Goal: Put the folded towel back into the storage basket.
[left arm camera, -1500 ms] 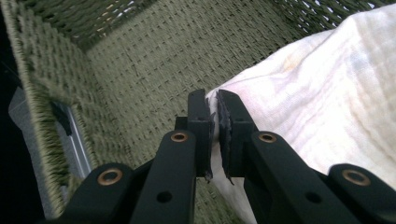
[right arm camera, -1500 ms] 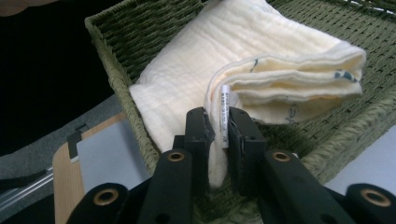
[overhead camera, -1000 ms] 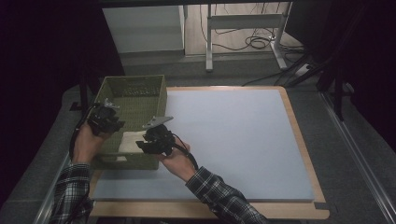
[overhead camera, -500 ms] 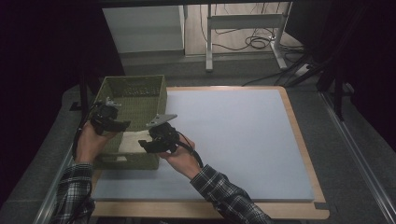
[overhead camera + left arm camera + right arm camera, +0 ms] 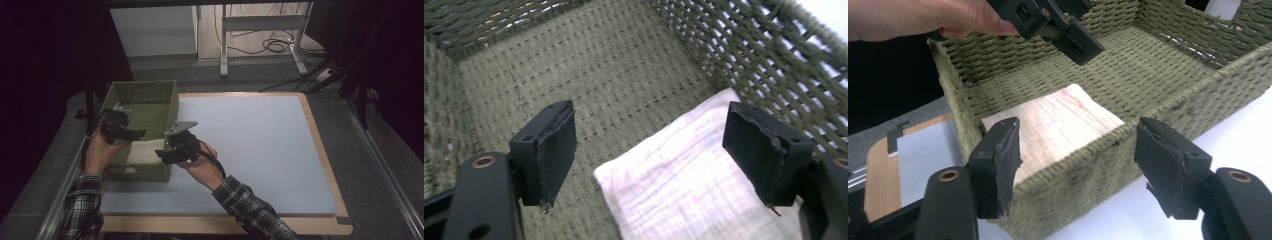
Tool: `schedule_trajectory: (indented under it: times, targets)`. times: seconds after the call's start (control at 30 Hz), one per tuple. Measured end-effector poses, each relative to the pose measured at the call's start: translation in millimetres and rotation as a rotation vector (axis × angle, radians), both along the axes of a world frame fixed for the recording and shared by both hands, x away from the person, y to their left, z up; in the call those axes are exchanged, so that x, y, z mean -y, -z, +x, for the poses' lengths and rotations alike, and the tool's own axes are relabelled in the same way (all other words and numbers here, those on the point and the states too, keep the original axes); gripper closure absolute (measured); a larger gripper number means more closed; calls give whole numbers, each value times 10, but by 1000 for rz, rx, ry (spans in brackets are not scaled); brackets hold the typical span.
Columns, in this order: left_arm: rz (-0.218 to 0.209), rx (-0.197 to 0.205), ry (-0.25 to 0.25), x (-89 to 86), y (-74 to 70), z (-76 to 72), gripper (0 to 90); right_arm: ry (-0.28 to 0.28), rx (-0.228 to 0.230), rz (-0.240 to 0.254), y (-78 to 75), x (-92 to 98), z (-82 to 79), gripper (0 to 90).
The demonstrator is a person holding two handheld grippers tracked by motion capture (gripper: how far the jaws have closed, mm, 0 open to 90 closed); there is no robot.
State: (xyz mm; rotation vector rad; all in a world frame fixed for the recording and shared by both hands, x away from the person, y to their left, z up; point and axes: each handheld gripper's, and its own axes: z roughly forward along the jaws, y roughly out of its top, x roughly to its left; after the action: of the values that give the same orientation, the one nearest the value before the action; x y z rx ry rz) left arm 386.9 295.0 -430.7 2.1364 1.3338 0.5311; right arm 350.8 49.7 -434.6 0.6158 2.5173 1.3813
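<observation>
Jaws of both the left gripper (image 5: 649, 165) and the right gripper (image 5: 1075, 170) have just been opening and stand apart, empty, over the folded cloth (image 5: 145, 151), which lies at six o'clock inside the woven green basket (image 5: 142, 95) on the counter (image 5: 250, 135).

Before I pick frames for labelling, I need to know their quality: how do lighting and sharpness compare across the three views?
High view: dim, with dark surroundings; the pale mat is the brightest area and the basket reads clearly. Left gripper view: evenly lit, the folded cloth sharp, light glaring through the weave at upper right. Right gripper view: the cloth is sharp, while the near tool tips look slightly soft.
</observation>
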Motion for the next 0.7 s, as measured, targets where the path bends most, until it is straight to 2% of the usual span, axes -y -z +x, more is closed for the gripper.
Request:
schedule_trajectory:
  times: [0.2, 0.4, 0.63, 0.7]
  targets:
    - [-30, -10, 32, 91, 5, 11, 191, -3, 4, -6, 6, 104, 8, 318]
    - [-33, -20, 65, 213, 15, 29, 160, -12, 1, -20, 13, 215, 9, 297]
    - [-67, -20, 96, 346, -28, 28, 124, -4, 6, -25, 22, 346, 4, 272]
    - [-92, -15, 103, 378, -56, 24, 106, -3, 5, -27, 30, 394, 6, 264]
